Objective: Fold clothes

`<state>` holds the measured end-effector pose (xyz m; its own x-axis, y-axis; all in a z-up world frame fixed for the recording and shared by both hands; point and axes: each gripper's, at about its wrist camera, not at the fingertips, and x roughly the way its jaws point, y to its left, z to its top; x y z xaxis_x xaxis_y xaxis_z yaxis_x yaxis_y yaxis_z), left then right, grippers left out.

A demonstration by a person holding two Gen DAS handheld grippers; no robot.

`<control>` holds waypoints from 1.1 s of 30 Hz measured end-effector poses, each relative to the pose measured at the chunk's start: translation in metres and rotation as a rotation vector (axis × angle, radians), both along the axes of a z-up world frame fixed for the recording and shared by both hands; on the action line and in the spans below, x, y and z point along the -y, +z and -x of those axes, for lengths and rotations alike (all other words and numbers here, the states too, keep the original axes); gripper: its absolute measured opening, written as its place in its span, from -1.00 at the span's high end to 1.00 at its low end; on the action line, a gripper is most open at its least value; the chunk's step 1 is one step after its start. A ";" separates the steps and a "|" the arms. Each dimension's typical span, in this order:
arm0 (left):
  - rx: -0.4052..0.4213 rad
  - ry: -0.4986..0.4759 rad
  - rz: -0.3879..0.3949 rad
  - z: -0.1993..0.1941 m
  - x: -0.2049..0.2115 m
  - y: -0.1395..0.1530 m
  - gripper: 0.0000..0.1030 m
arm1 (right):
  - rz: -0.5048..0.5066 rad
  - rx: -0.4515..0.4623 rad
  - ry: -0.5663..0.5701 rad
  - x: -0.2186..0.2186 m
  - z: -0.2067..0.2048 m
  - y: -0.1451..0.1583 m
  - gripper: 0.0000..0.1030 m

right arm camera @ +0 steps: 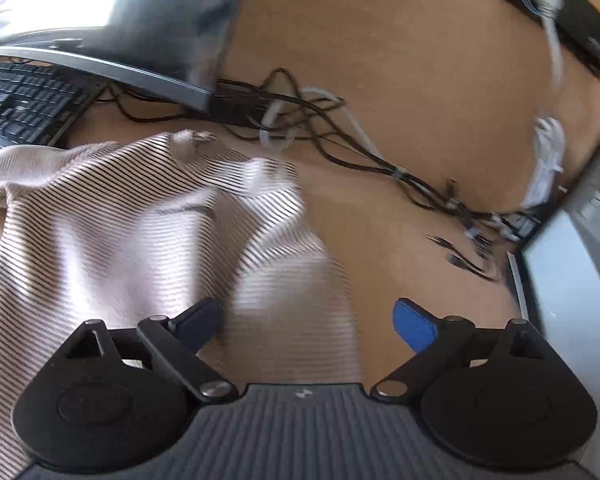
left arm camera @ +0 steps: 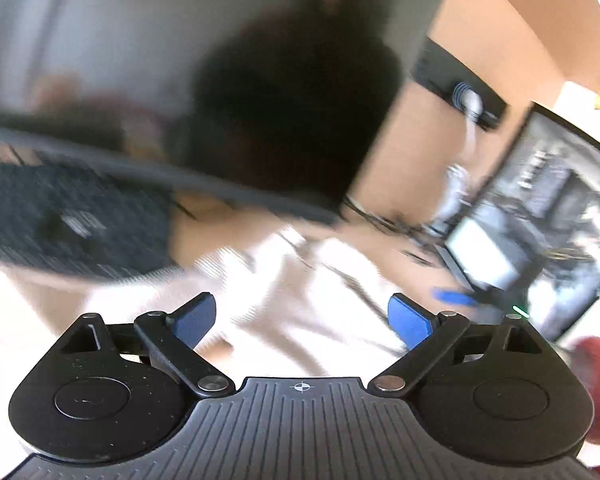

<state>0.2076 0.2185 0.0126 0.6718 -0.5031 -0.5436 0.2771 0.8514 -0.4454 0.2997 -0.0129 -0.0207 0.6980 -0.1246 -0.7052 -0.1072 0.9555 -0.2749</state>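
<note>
Presently | thin-striped beige knit garment [right arm camera: 148, 216] found rumpled on tan wooden desk [right arm camera: 400, 80] — no finished fold seen | left gripper [left arm camera: 302, 318], right gripper [right arm camera: 308, 322] — both spread wide, nothing held.

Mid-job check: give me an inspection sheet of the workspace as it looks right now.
Surface: wooden desk, partly covered by the garment.
Job's things: striped garment, crumpled and unfolded.
Clutter: keyboard and monitor behind the garment; second screen at right.
Grippers: left gripper open above the garment, holding nothing; right gripper open, garment edge lying between its fingers.
Cables: black cable tangle beside the garment; white cable trailing across the desk.
Surroundings: blurred; dark shape beyond the desk.
</note>
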 end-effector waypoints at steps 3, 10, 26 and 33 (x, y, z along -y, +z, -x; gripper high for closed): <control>-0.097 -0.026 0.035 -0.011 0.019 -0.024 -0.87 | 0.017 -0.047 0.064 -0.005 -0.021 -0.009 -0.85; -0.158 -0.038 -0.021 -0.047 0.052 -0.044 -0.87 | 0.361 -0.010 0.081 0.014 -0.046 -0.028 -0.94; -0.199 -0.052 -0.062 -0.087 0.062 -0.063 -0.88 | 0.369 0.002 0.027 0.056 -0.044 -0.047 -0.99; -0.157 -0.015 -0.137 -0.083 0.052 -0.054 -0.89 | 0.246 0.112 -0.150 0.079 -0.046 -0.006 -0.94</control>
<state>0.2911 0.1668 -0.0410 0.5668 -0.4261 -0.7052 0.2264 0.9035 -0.3639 0.3458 -0.0918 -0.0263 0.7307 -0.3895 -0.5607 0.0741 0.8617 -0.5020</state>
